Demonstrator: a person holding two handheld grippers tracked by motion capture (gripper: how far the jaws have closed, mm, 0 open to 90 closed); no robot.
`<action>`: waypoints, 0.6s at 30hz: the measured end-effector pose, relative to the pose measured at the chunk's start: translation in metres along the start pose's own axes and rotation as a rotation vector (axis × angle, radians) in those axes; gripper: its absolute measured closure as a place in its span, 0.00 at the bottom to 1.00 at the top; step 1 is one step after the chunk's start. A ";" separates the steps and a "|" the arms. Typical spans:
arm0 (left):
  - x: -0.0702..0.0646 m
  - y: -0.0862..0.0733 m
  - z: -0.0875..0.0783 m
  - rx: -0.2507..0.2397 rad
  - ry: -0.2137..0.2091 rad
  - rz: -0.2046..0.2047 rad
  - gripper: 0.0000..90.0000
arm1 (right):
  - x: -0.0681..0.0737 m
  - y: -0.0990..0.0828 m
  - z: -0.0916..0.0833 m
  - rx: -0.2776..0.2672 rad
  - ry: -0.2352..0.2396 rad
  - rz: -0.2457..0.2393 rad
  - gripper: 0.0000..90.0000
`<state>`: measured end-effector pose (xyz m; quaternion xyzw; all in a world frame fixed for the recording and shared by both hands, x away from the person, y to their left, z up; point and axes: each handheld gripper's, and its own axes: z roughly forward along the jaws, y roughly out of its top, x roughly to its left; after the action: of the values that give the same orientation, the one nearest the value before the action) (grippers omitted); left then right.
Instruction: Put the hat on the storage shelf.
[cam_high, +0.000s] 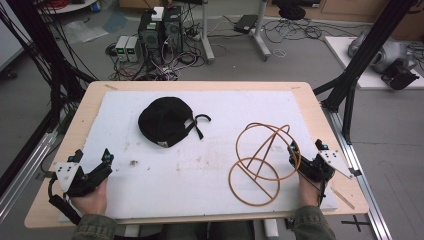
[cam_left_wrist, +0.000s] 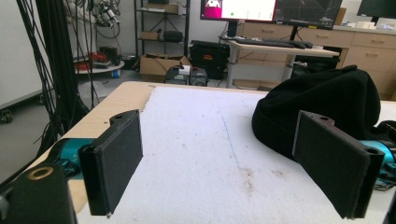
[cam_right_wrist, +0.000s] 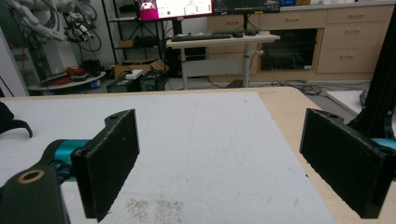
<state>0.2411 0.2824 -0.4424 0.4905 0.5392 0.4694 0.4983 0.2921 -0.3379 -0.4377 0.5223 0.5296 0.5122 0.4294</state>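
I judge nothing is started: my left gripper (cam_high: 92, 165) and right gripper (cam_high: 306, 148) both rest at the near edge of the bench (cam_high: 95, 95), fingers wide and empty. The cap (cam_high: 165, 121) lies mid-pad, well ahead of the left gripper; the wire stand (cam_high: 260, 165) sits just beside the right, ungrasped.

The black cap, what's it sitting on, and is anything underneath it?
The black cap lies on the white foam mat covering the wooden table, its strap trailing toward the orange wire frame. Whatever might lie under its crown is hidden.
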 end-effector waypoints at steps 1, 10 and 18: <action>-0.001 0.000 0.001 0.000 -0.004 -0.001 0.18 | 0.000 0.000 0.000 0.000 -0.001 0.002 0.12; -0.007 0.001 0.001 0.002 -0.024 -0.005 0.18 | -0.001 -0.001 0.001 0.004 -0.004 -0.001 0.12; -0.013 0.011 0.002 0.007 -0.051 0.022 0.17 | -0.001 0.000 0.001 -0.002 -0.012 -0.008 0.12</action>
<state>0.2444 0.2703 -0.4304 0.5100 0.5223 0.4603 0.5052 0.2933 -0.3392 -0.4377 0.5228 0.5287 0.5077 0.4353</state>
